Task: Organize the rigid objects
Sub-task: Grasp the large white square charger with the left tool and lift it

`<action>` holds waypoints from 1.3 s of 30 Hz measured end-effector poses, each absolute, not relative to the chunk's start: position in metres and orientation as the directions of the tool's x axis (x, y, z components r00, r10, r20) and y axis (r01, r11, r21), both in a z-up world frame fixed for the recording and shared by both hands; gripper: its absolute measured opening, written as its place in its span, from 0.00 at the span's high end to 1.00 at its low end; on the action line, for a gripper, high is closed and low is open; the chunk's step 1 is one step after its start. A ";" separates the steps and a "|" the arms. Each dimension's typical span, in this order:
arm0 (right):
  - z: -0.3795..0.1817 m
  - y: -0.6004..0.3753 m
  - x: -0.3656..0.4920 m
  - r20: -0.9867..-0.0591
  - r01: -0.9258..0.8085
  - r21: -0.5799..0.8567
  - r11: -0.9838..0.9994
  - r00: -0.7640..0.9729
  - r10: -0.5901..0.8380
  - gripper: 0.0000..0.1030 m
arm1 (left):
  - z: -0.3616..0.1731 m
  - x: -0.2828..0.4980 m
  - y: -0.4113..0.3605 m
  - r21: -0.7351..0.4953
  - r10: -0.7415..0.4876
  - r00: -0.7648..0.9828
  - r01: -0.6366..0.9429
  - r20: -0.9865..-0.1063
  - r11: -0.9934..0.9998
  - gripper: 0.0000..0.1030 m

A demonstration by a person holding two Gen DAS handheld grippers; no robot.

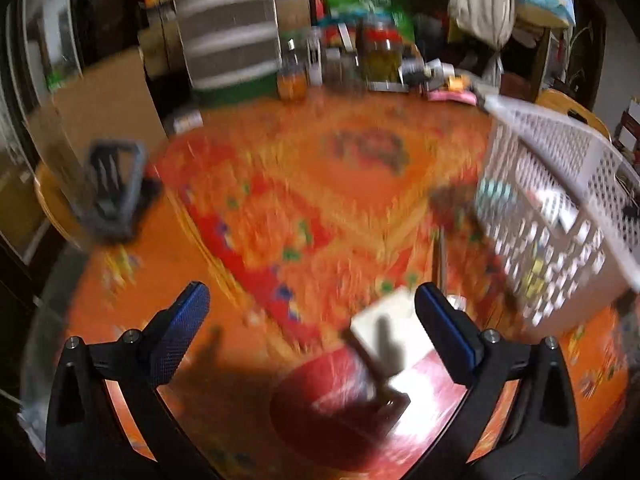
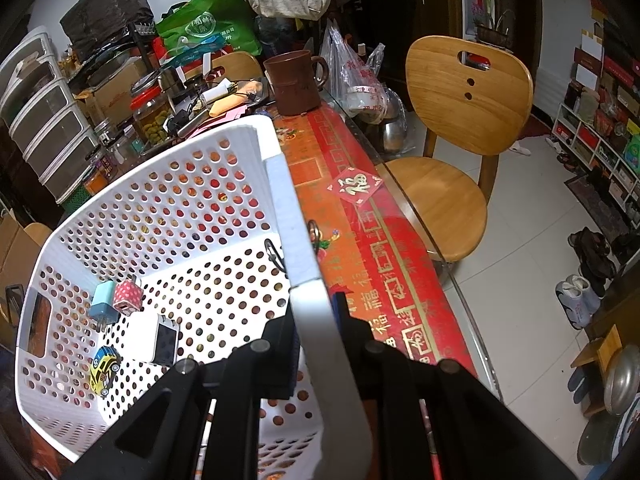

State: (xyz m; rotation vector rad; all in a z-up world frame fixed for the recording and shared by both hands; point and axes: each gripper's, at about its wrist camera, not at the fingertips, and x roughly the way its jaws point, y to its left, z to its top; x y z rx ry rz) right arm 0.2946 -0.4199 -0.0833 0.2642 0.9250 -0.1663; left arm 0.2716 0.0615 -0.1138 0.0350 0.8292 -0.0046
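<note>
- Right gripper (image 2: 316,320): the near rim of the white perforated basket (image 2: 168,216) is being pinched, one finger lying inside the wall and the other outside it; the basket is being held steady on the table (image 2: 360,232).
- Basket contents, seen in the right wrist view: a blue charger (image 2: 102,302) and a pink dotted charger (image 2: 127,299) are lying side by side, a white adapter (image 2: 154,338) just beside them, and a yellow toy car (image 2: 104,369) nearest the front wall.
- Left gripper (image 1: 312,320): the fingers are being held spread wide, with nothing between them, above the orange patterned tablecloth (image 1: 280,184); this view is heavily blurred.
- Just ahead of the left gripper, a small white block (image 1: 394,330) is lying on the cloth, close to the right finger; its kind cannot be told through the blur.
- Farther out on the left, a dark grey framed object (image 1: 114,188) is standing near the table edge, well apart from the basket (image 1: 560,208).
- Step in hand, as judged: a further loose item is being approached for collection while the basket is being braced.
- Next move, as judged: the spread fingers are to be centred over the white block, lowered and pressed together on it before it is carried over the basket rim.
</note>
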 end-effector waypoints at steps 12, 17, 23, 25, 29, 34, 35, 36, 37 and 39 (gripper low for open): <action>-0.083 -0.420 0.295 -0.809 0.256 0.141 0.956 0.586 -0.038 0.89 | -0.158 0.282 0.029 0.003 -0.036 0.611 0.063 -0.791 0.998 0.02; -0.083 -0.420 0.295 -0.809 0.255 0.141 0.956 0.587 -0.037 0.89 | -0.165 0.290 0.029 -0.026 -0.056 0.592 0.059 -0.804 0.998 0.25; -0.083 -0.420 0.295 -0.809 0.255 0.142 0.956 0.587 -0.037 0.89 | -0.156 0.279 0.021 0.043 -0.006 0.646 0.061 -0.764 0.997 0.45; -0.083 -0.420 0.296 -0.808 0.254 0.142 0.957 0.588 -0.037 0.89 | -0.141 0.268 0.021 0.061 0.008 0.699 0.051 -0.715 0.997 0.45; -0.083 -0.420 0.295 -0.808 0.255 0.143 0.956 0.588 -0.036 0.89 | -0.113 0.257 0.021 0.114 0.071 0.758 0.004 -0.648 0.993 0.45; -0.083 -0.420 0.295 -0.809 0.255 0.142 0.956 0.586 -0.036 0.89 | -0.093 0.258 0.029 0.117 0.086 0.775 -0.016 -0.626 0.993 0.45; -0.083 -0.420 0.295 -0.809 0.255 0.142 0.956 0.587 -0.036 0.89 | -0.090 0.259 0.032 0.117 0.090 0.776 -0.020 -0.624 0.993 0.45; -0.083 -0.420 0.295 -0.809 0.255 0.143 0.956 0.587 -0.035 0.89 | -0.088 0.261 0.034 0.115 0.091 0.775 -0.024 -0.625 0.993 0.45; -0.083 -0.420 0.295 -0.809 0.255 0.144 0.956 0.587 -0.035 0.89 | -0.086 0.264 0.037 0.107 0.087 0.772 -0.025 -0.629 0.994 0.45; -0.083 -0.420 0.295 -0.809 0.255 0.142 0.956 0.586 -0.037 0.89 | -0.081 0.267 0.042 0.097 0.083 0.769 -0.028 -0.634 0.995 0.45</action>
